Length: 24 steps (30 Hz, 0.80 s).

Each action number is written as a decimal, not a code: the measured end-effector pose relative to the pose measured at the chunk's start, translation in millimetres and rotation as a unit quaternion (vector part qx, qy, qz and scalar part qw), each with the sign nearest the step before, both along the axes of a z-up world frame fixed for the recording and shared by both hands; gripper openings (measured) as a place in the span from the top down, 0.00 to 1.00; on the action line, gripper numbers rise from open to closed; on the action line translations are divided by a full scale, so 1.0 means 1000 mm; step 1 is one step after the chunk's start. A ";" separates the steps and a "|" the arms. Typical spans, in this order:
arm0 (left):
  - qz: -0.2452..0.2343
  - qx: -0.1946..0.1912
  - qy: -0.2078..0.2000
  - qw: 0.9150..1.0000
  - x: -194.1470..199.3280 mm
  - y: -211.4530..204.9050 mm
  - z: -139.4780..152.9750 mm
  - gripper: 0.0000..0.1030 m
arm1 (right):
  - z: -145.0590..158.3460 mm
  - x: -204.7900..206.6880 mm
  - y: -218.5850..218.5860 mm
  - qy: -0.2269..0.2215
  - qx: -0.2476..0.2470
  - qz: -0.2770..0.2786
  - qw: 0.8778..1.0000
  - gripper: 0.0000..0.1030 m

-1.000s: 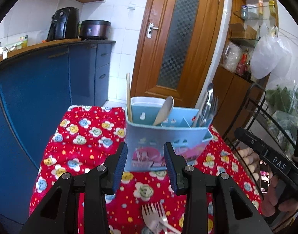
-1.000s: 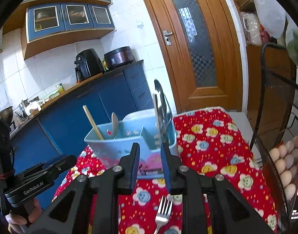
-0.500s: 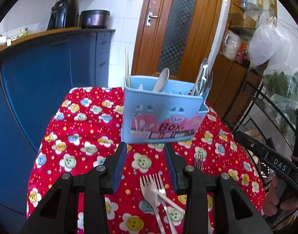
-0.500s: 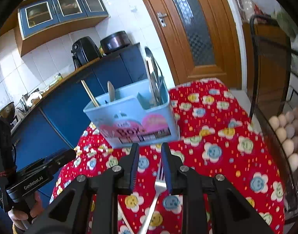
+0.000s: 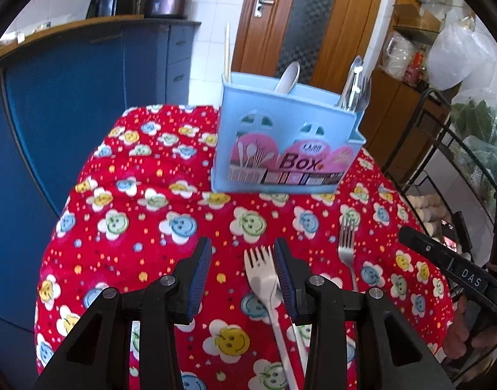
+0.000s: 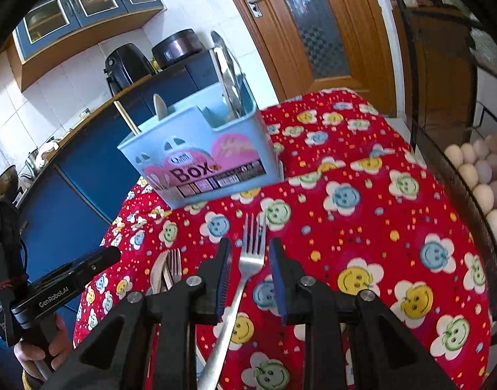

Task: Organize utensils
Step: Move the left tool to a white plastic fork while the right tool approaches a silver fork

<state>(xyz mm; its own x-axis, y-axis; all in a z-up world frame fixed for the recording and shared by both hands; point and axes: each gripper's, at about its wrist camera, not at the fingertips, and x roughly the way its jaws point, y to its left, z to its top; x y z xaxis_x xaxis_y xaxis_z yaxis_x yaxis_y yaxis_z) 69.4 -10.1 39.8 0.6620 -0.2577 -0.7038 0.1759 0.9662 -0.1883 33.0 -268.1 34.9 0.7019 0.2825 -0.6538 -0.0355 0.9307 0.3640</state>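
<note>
On the red flower-print cloth (image 5: pixel 144 214) covering the counter, three forks lay loose in front of the blue utensil box (image 5: pixel 286 149), which stood upright near the far edge with a chopstick (image 5: pixel 227 52), a pale spoon (image 5: pixel 288 78) and metal cutlery (image 5: pixel 355 86) already in its compartments. The left hand-held gripper (image 5: pixel 243 271) hung part-open and empty above the white plastic fork (image 5: pixel 260 271), whose tines lay between the jaws nearer the right-hand pad; a second pale fork beneath it was mostly hidden. The right hand-held gripper (image 6: pixel 250 274) was likewise part-open and empty, its jaws straddling the neck of the metal fork (image 6: pixel 253 250) without visibly pressing on it. Judged from this arrangement, the chief risks were that the left jaws, set off-centre, might push the plastic fork sideways or catch both overlapping forks at once, and that the soft cloth might bunch under a pad and let the thin metal handle slip. The two grippers worked close together and could collide. Around the counter stood blue kitchen cabinets (image 5: pixel 69 104), a wooden door (image 5: pixel 310 19) with patterned glass, white wall tiles, and a wire rack holding eggs (image 6: pixel 479 175) at the right.
</note>
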 end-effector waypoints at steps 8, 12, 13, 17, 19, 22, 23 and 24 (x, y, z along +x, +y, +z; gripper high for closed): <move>-0.001 0.005 0.033 0.999 -0.001 -0.002 -0.020 0.61 | -0.017 -0.003 -0.005 0.019 0.006 -0.003 1.000 0.72; -0.003 0.011 0.052 0.999 -0.001 -0.004 -0.031 0.60 | -0.023 -0.003 -0.008 0.027 0.012 -0.003 1.000 0.72; -0.004 0.012 0.056 0.998 -0.001 -0.005 -0.033 0.60 | -0.025 -0.003 -0.008 0.030 0.013 -0.003 0.999 0.72; -0.011 0.015 0.073 0.997 0.000 -0.012 -0.042 0.60 | -0.029 -0.002 -0.010 0.034 0.016 -0.002 0.999 0.72; -0.015 0.017 0.080 0.997 0.000 -0.015 -0.046 0.60 | -0.031 -0.002 -0.011 0.037 0.017 -0.003 0.999 0.72; -0.020 0.020 0.088 0.996 0.001 -0.019 -0.050 0.61 | -0.034 -0.001 -0.012 0.040 0.020 -0.004 0.999 0.72; -0.022 0.021 0.091 0.995 0.001 -0.021 -0.052 0.60 | -0.035 -0.001 -0.013 0.041 0.021 -0.004 0.999 0.72; -0.023 0.023 0.092 0.995 0.001 -0.022 -0.053 0.60 | -0.036 -0.001 -0.013 0.042 0.022 -0.004 0.999 0.72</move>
